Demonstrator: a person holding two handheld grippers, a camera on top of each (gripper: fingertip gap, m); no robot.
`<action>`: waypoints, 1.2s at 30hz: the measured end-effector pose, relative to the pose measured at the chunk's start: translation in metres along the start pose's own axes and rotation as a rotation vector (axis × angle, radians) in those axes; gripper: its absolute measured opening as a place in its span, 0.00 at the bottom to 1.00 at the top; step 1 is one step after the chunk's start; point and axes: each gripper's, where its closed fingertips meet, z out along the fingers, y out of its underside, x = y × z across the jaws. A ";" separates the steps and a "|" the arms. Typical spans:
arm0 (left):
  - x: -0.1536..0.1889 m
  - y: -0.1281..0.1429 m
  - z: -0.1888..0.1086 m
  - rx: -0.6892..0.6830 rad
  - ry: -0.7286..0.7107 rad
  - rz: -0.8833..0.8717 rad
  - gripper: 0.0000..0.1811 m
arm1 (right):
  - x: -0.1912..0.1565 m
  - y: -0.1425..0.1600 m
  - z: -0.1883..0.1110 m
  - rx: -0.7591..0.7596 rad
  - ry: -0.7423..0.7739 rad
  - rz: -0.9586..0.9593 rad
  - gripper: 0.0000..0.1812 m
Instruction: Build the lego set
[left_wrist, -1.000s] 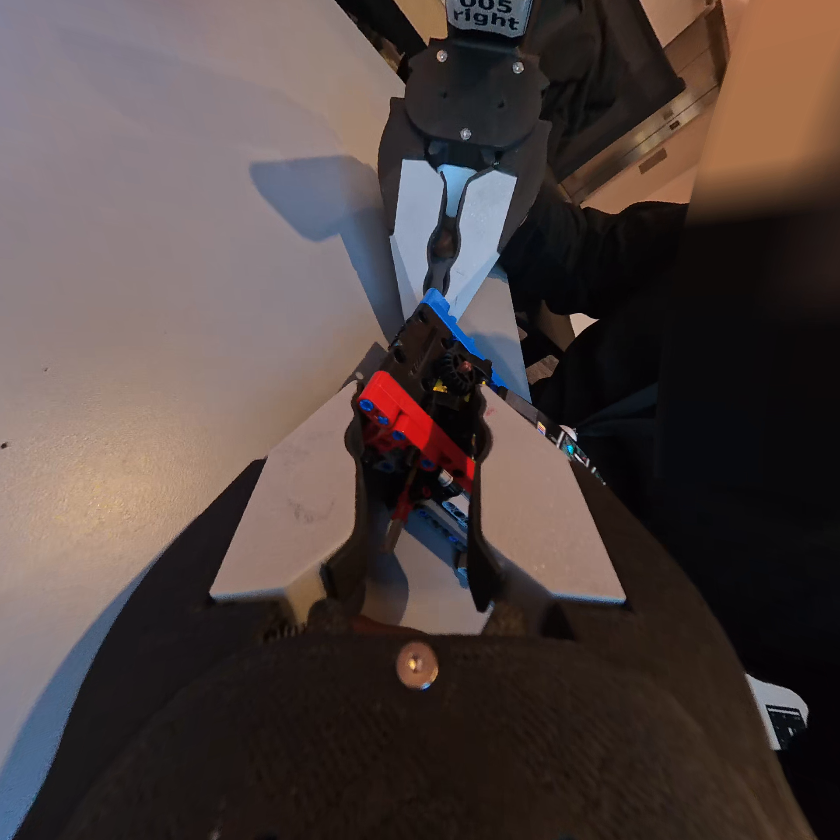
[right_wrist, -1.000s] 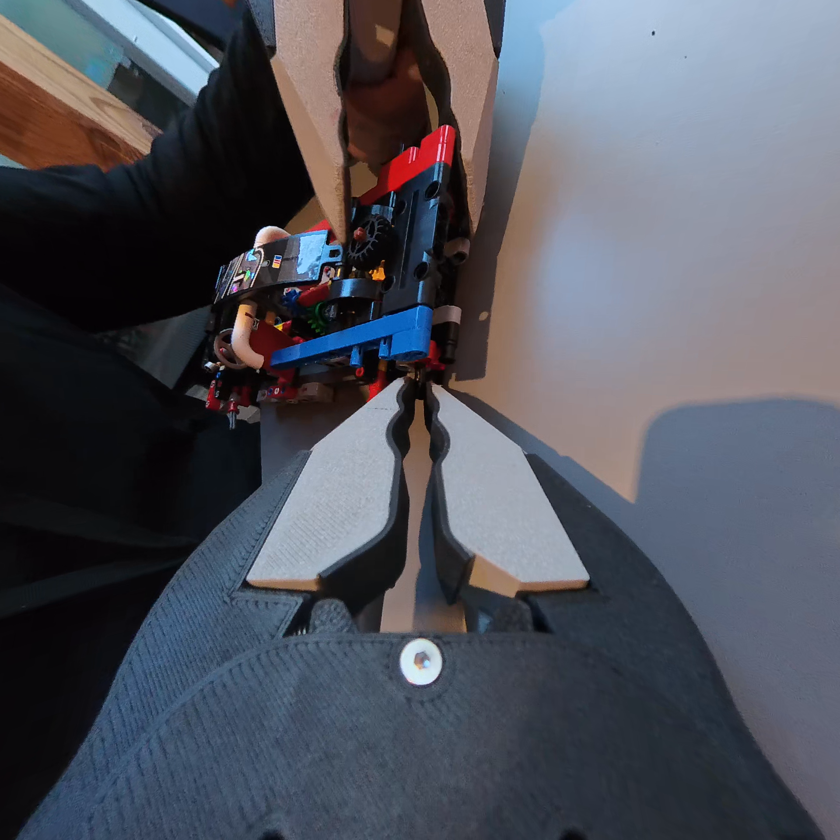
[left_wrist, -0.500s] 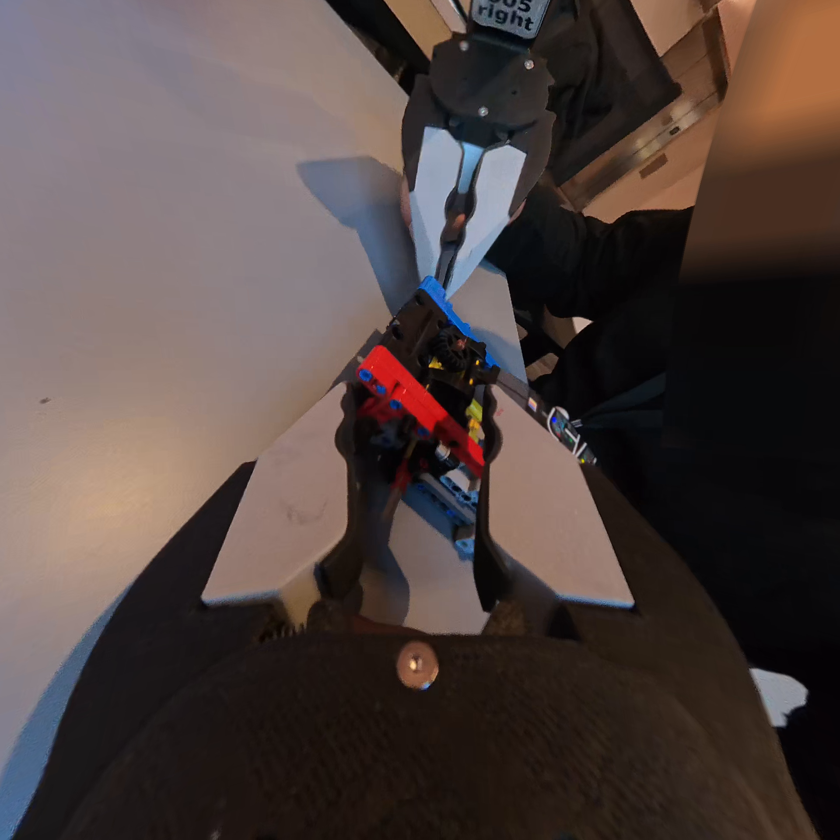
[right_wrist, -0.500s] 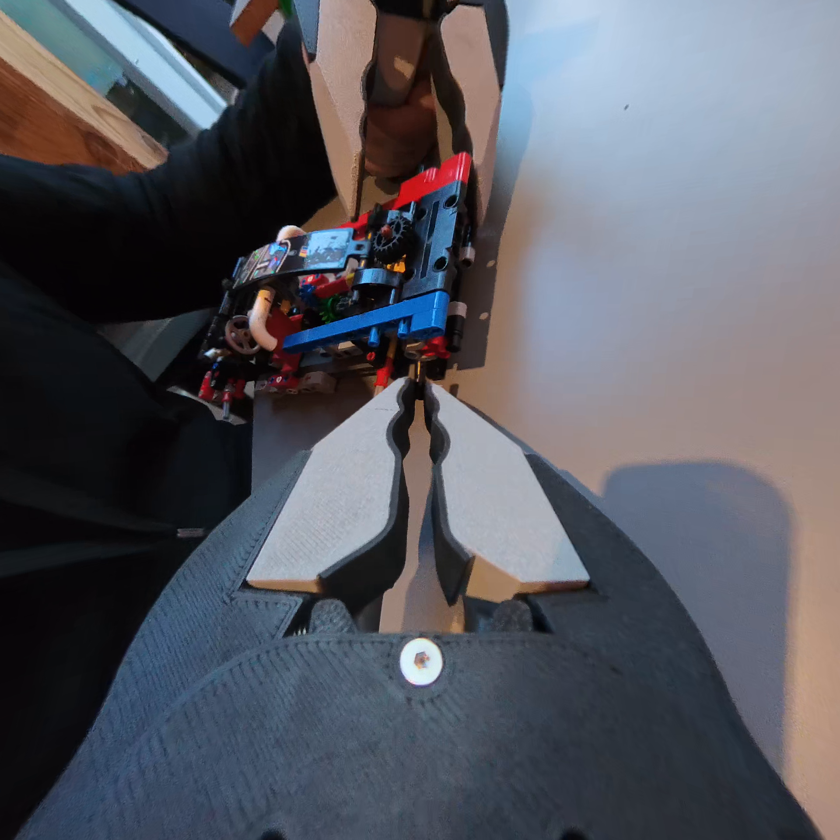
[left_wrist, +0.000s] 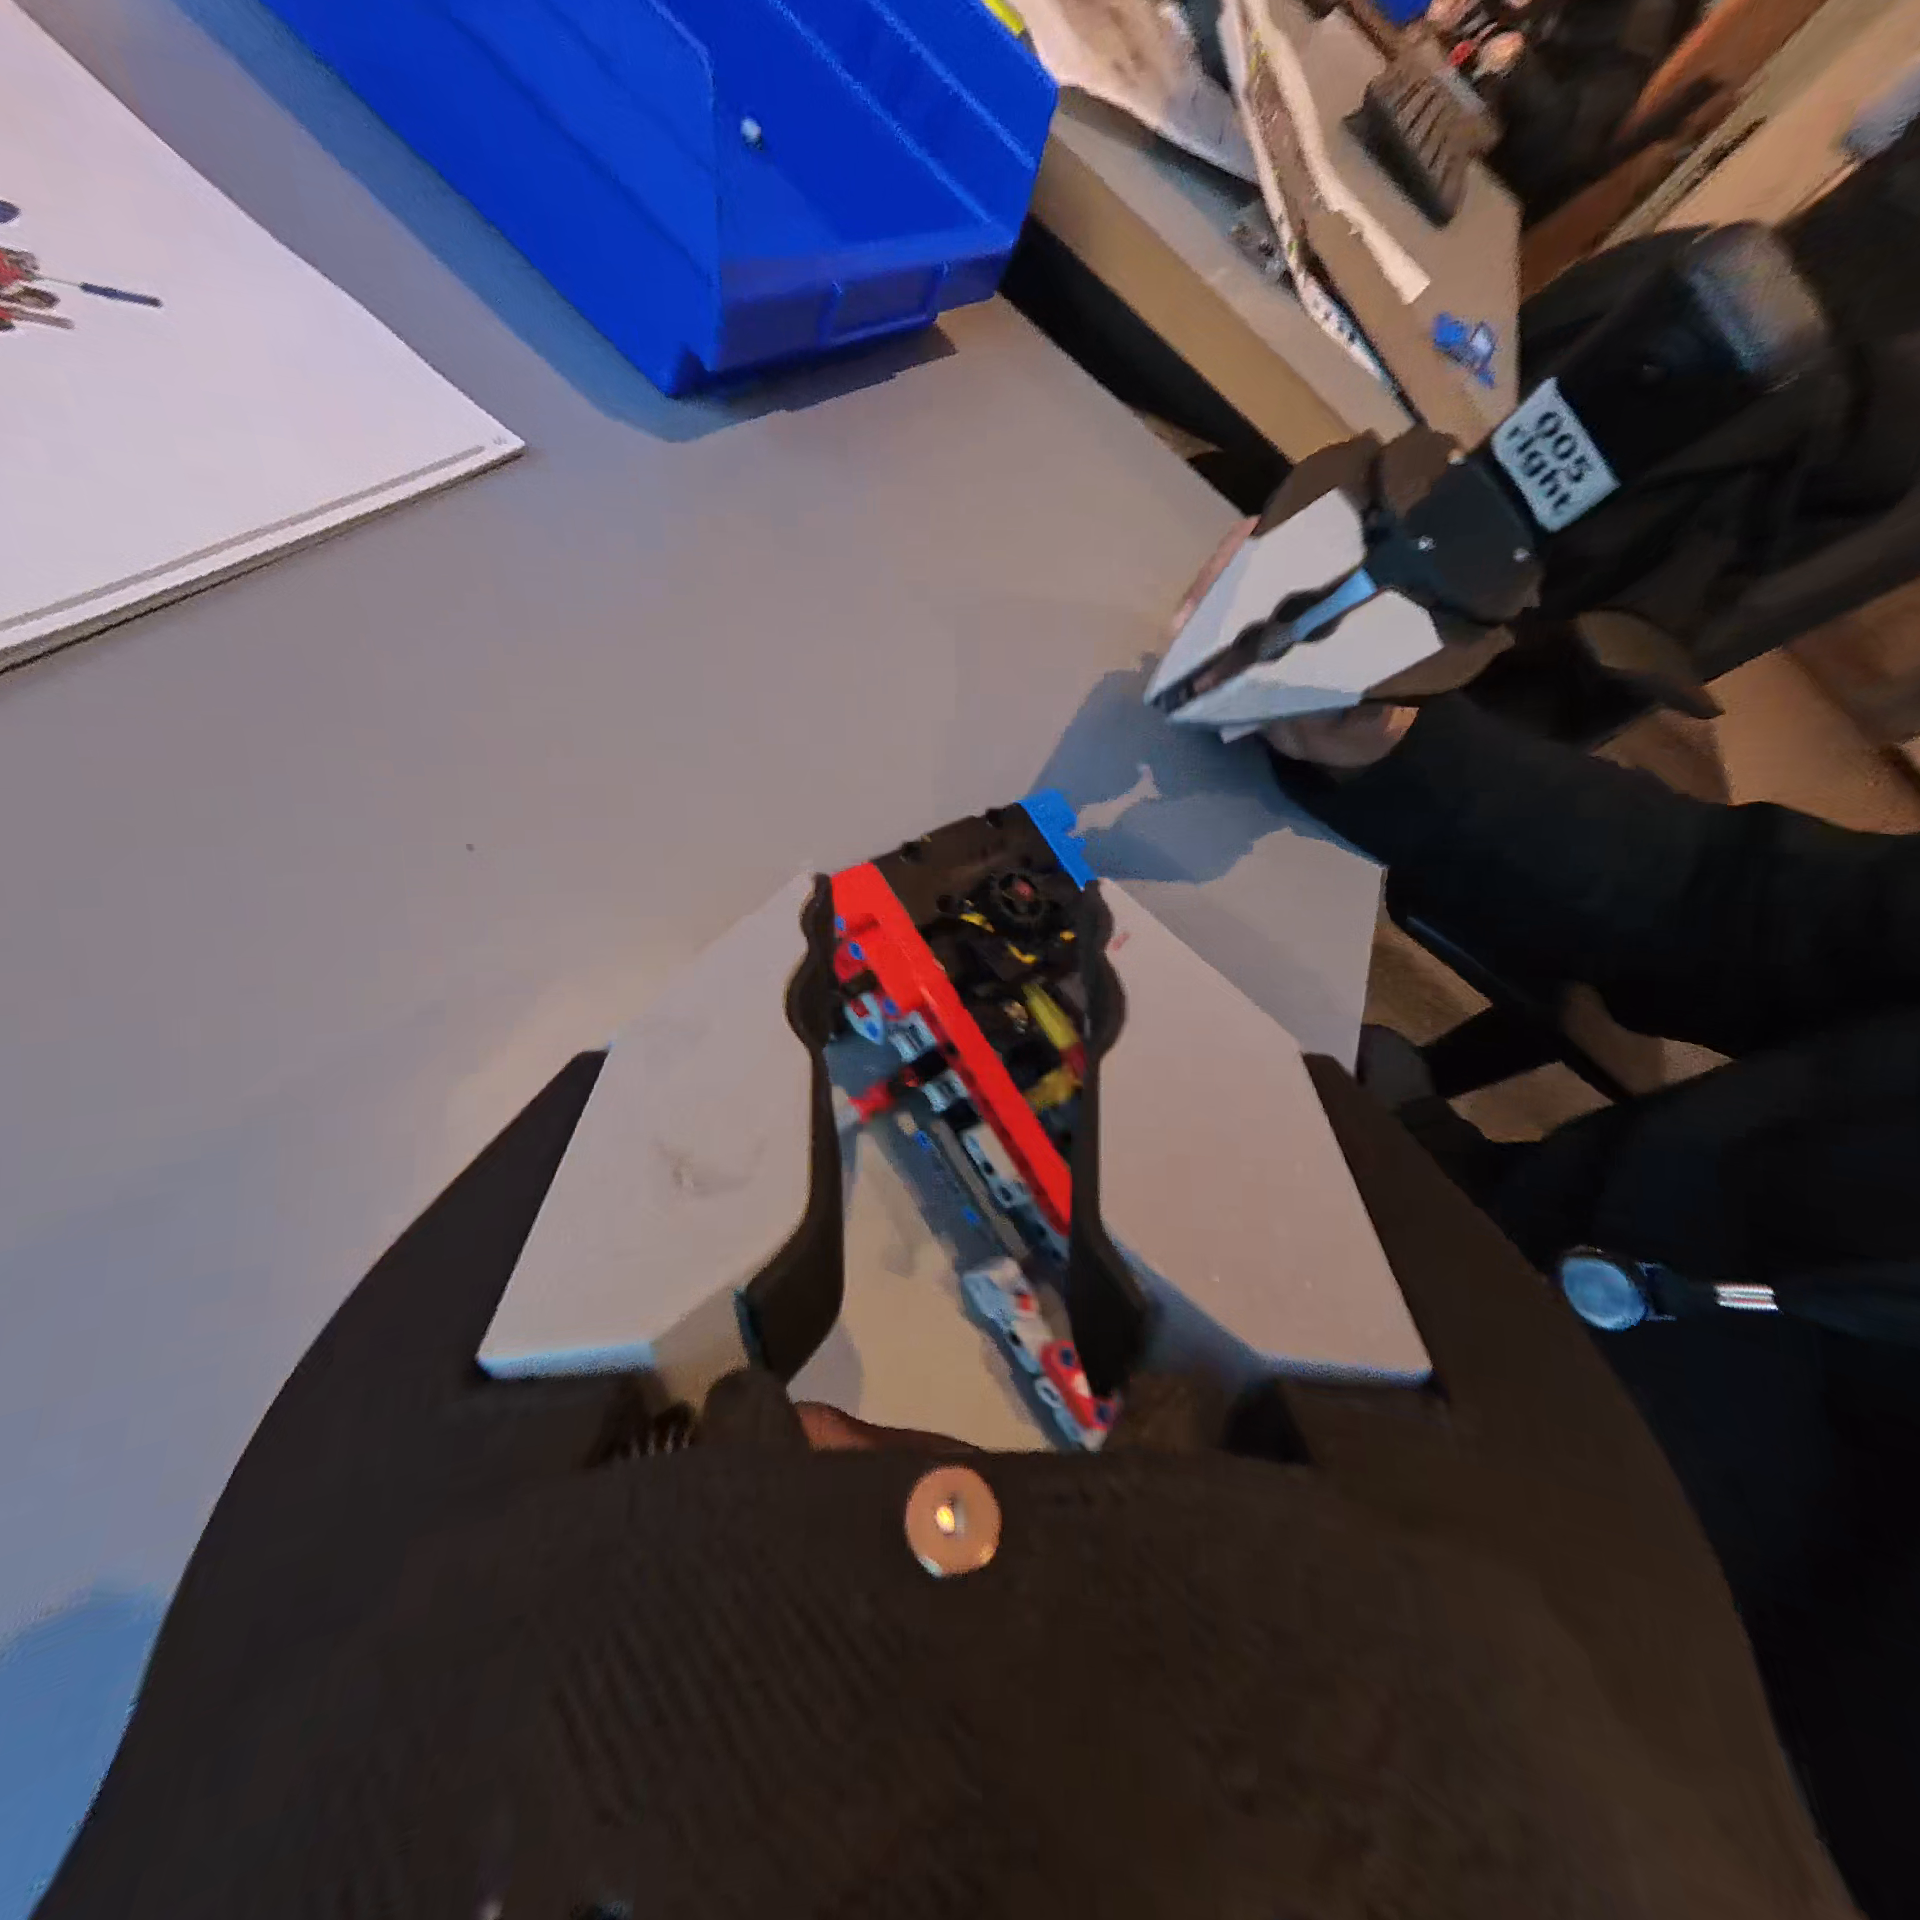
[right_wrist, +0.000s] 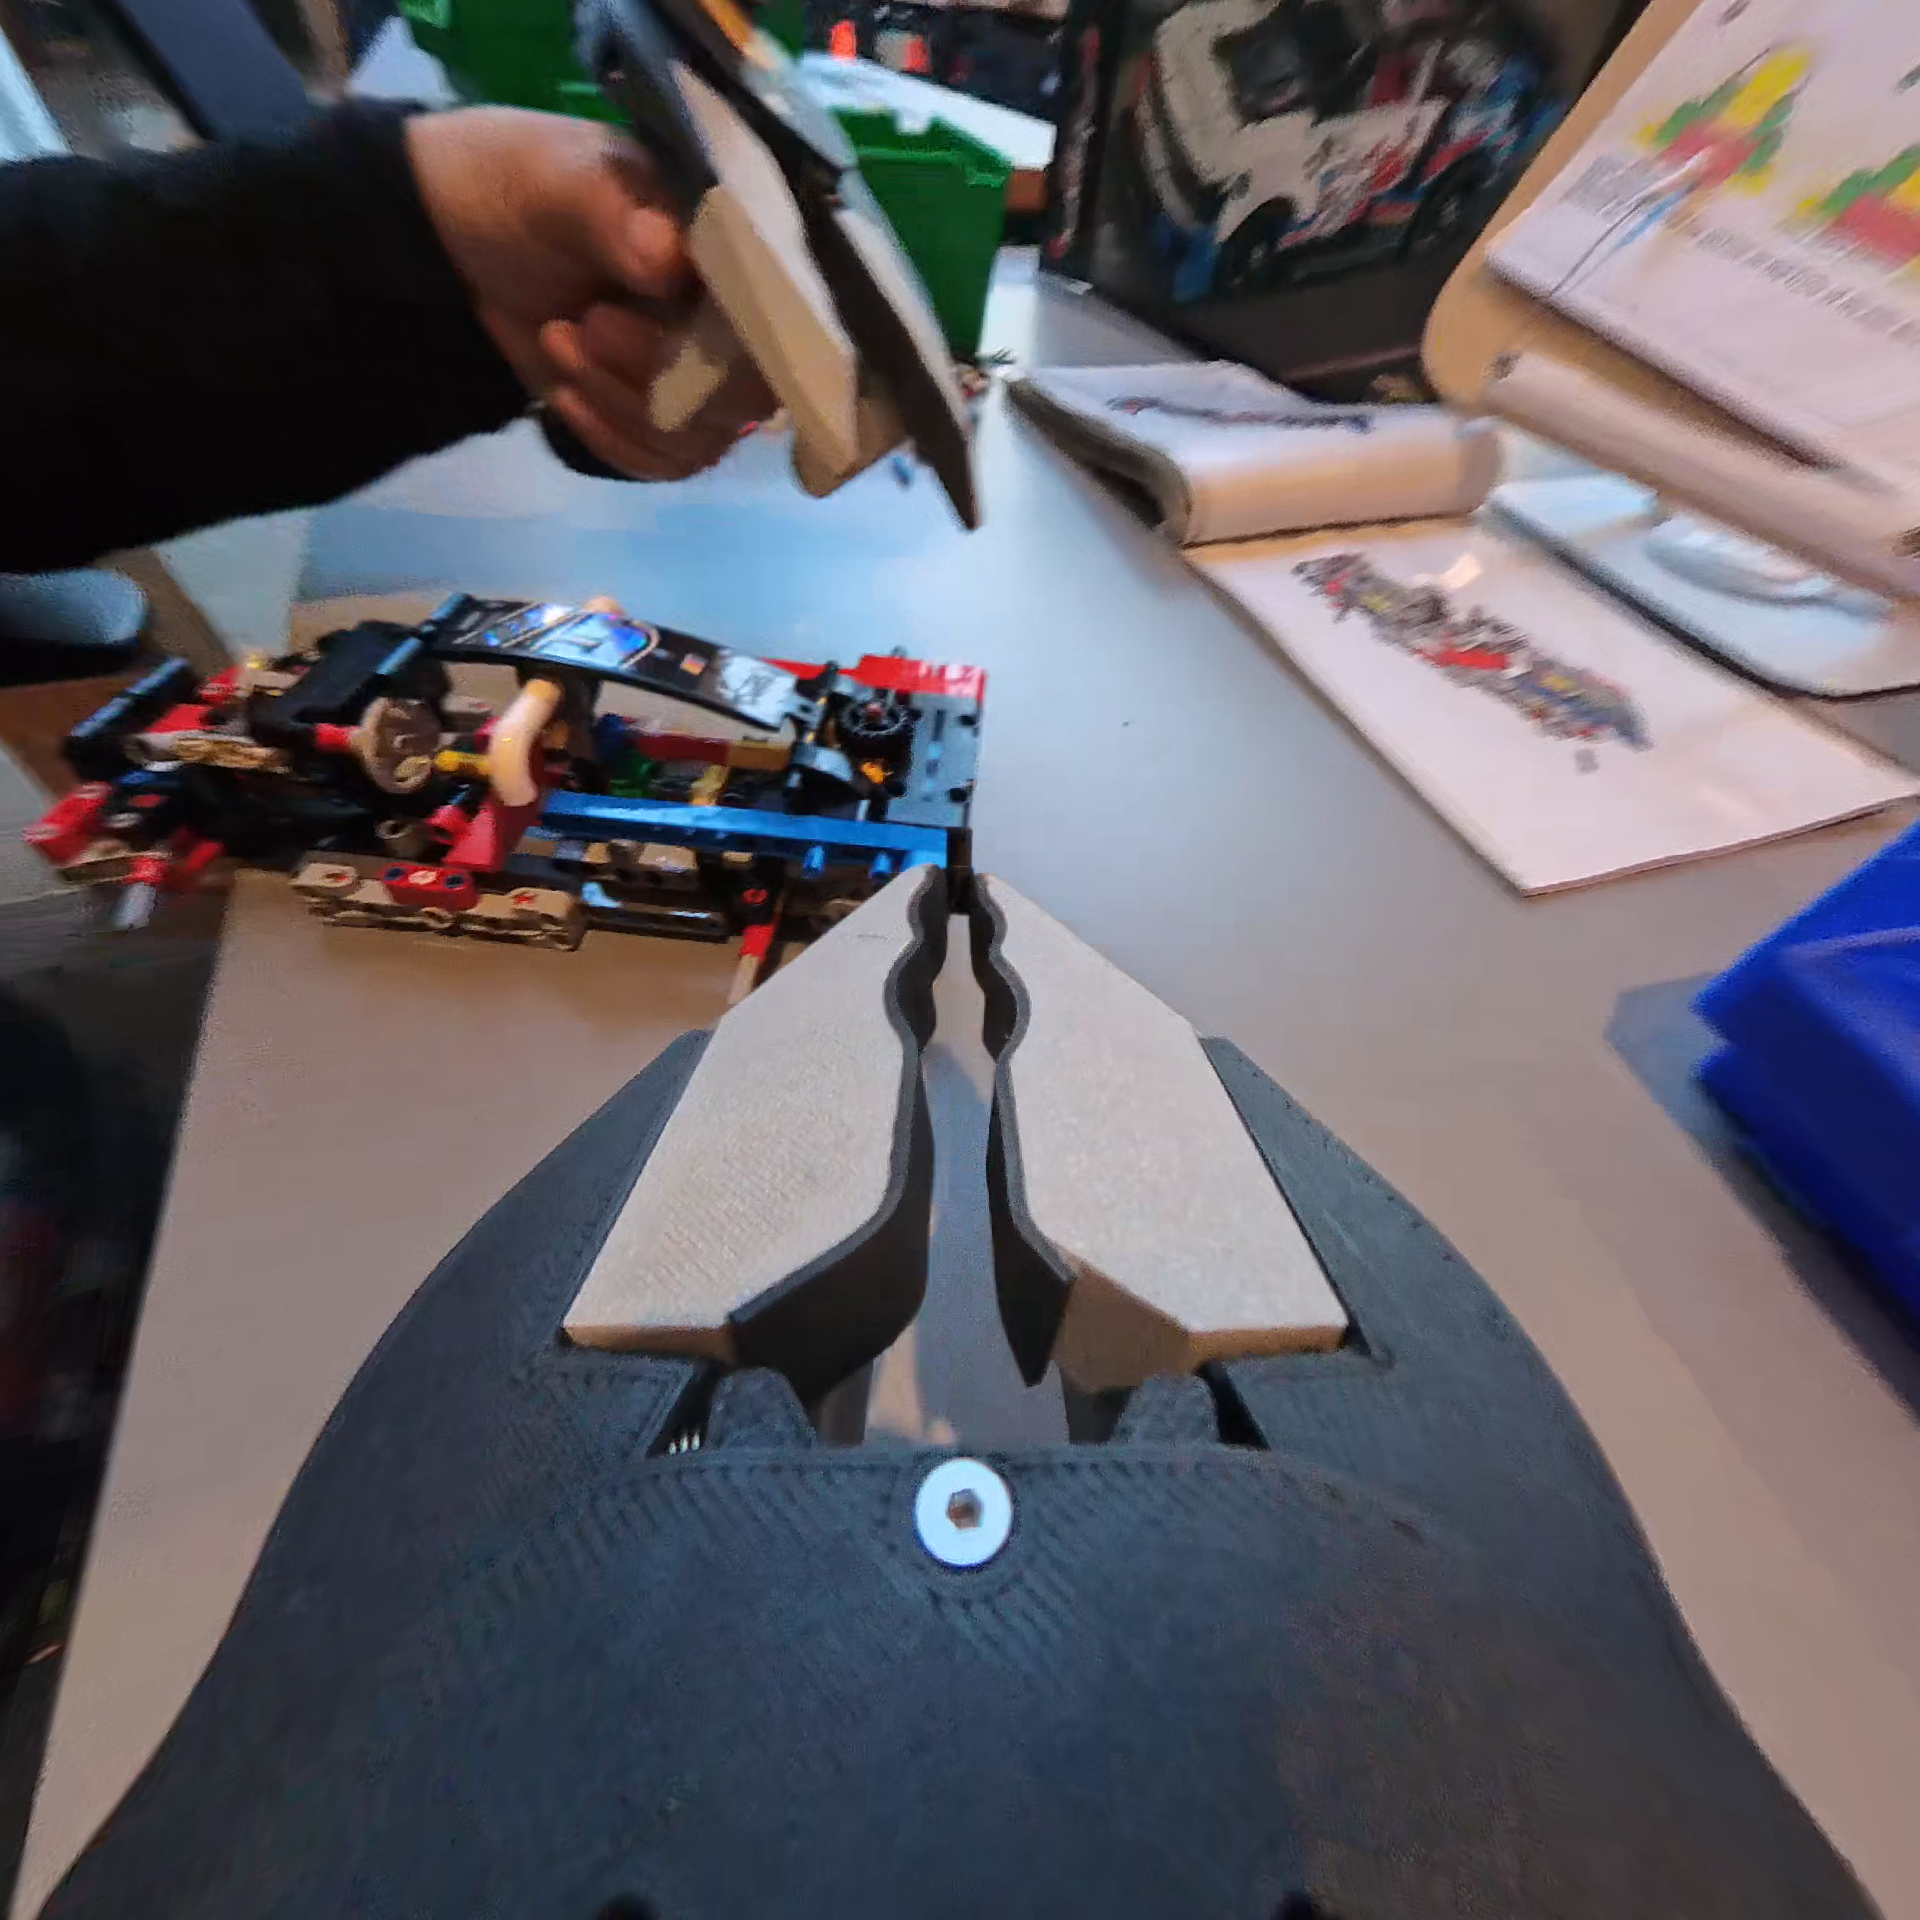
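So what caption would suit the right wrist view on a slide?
Right gripper nearly shut, empty, near the blue end of a lego car lying on the table; left gripper raised above.

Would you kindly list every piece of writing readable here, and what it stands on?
I do not quote writing; this is where it stands.
White label on the right gripper: legible.
Stickered black panel on the lego car: too small.
Instruction booklet: blurred.
Dark box: blurred.
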 end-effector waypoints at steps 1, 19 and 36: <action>0.009 0.002 -0.001 -0.016 -0.020 0.005 0.25 | 0.000 -0.004 -0.004 0.027 0.030 -0.026 0.00; 0.045 0.027 -0.014 -0.067 -0.184 0.060 0.21 | 0.062 0.001 -0.087 0.135 0.319 0.076 0.00; 0.095 0.015 0.092 -0.293 -0.068 1.039 0.05 | -0.039 0.002 -0.024 0.041 -0.141 0.000 0.00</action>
